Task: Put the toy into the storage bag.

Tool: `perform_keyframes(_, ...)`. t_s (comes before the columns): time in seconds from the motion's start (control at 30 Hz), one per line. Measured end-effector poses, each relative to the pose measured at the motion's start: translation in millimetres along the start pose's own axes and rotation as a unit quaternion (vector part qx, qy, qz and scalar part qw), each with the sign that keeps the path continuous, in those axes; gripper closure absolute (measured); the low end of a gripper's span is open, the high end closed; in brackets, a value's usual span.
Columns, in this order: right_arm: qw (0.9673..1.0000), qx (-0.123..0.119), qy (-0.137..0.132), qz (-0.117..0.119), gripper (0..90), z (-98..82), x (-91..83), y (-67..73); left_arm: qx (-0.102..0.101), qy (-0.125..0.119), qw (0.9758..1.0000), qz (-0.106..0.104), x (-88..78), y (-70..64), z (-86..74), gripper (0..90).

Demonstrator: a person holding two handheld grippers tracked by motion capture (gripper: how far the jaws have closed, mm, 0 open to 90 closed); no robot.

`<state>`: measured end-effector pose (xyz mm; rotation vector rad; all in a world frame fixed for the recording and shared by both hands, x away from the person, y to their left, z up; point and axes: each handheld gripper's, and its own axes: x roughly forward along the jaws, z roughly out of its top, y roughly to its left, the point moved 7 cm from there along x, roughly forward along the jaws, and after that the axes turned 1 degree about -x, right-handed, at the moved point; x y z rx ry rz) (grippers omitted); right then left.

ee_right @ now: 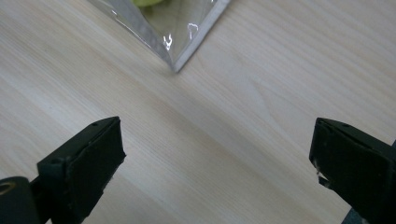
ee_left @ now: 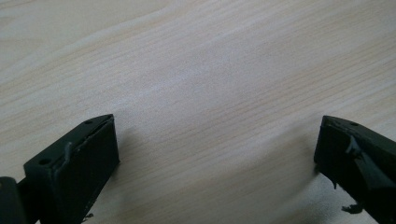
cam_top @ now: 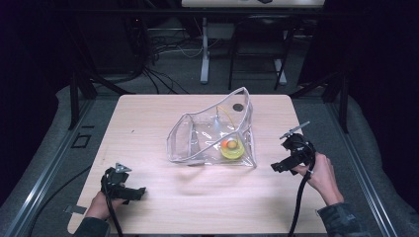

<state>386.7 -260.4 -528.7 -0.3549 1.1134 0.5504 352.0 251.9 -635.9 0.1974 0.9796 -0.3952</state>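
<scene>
Your table [cam_top: 148,207] carries one clear plastic bag [cam_top: 197,136] at its middle, nearer the far edge, holding one yellow-green ring toy [cam_top: 231,148]. Your right gripper [cam_top: 285,159] is released just beside the bag's near right corner; your left gripper [cam_top: 129,192], also released, sits near the front-left corner. Pinch only slick film and the bag may slide away.

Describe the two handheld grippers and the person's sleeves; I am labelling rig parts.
Both are black two-jaw tools with blocky, wedge-tipped jaws. The left gripper carries a grey three-cornered plate on top; the right gripper has a thin grey plate too. A black cable trails from each toward the person. The right sleeve is a dark, mottled fabric; the left sleeve looks dark as well.
</scene>
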Motion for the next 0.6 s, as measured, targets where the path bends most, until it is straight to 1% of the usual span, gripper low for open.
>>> perform_keyframes(0.03,1.0,0.005,-0.003,0.0,2.9,-3.0,3.9,-0.2,0.0,0.0,1.0,0.0,0.0,0.0,0.0,0.0)
perform_keyframes(0.07,1.0,0.005,0.0,0.001,3.0,-5.2,5.6,-1.1,0.0,0.0,1.0,0.0,0.0,0.0,0.0,0.0)
perform_keyframes(0.13,0.9998,0.015,-0.006,0.011,3.2,-10.2,11.7,0.5,0.001,-0.001,1.0,0.0,0.0,0.1,0.0,0.0)
perform_keyframes(0.17,0.9998,0.017,-0.002,0.011,3.2,-13.1,13.8,0.3,0.0,-0.001,1.0,0.0,0.0,0.0,-0.1,0.0)
perform_keyframes(0.33,0.9994,0.028,-0.003,0.018,3.9,-24.8,29.2,3.0,0.002,-0.001,1.0,-0.001,-0.1,0.1,-0.2,0.0)
perform_keyframes(0.4,0.9995,0.029,0.006,0.015,4.2,-31.1,36.2,3.0,0.002,-0.002,1.0,-0.001,0.1,0.1,0.0,0.0)
perform_keyframes(0.43,0.9994,0.029,0.004,0.019,4.3,-32.9,39.0,3.6,0.003,-0.001,1.0,-0.001,0.0,0.2,0.0,0.0)
perform_keyframes(0.47,0.9993,0.029,0.009,0.02,4.4,-35.0,40.2,3.6,0.003,-0.001,1.0,-0.001,0.1,0.2,0.0,0.0)
perform_keyframes(0.53,0.9993,0.033,0.01,0.015,4.5,-39.4,43.7,2.7,0.003,-0.001,1.0,-0.002,0.1,0.2,0.1,0.0)
perform_keyframes(0.57,0.9993,0.032,0.009,0.018,4.7,-41.3,45.0,2.5,0.005,-0.002,1.0,-0.002,0.1,0.3,0.1,0.0)
perform_keyframes(0.6,0.9993,0.033,0.01,0.013,4.8,-44.5,46.8,1.0,0.007,-0.002,1.0,-0.003,0.1,0.5,0.1,0.0)
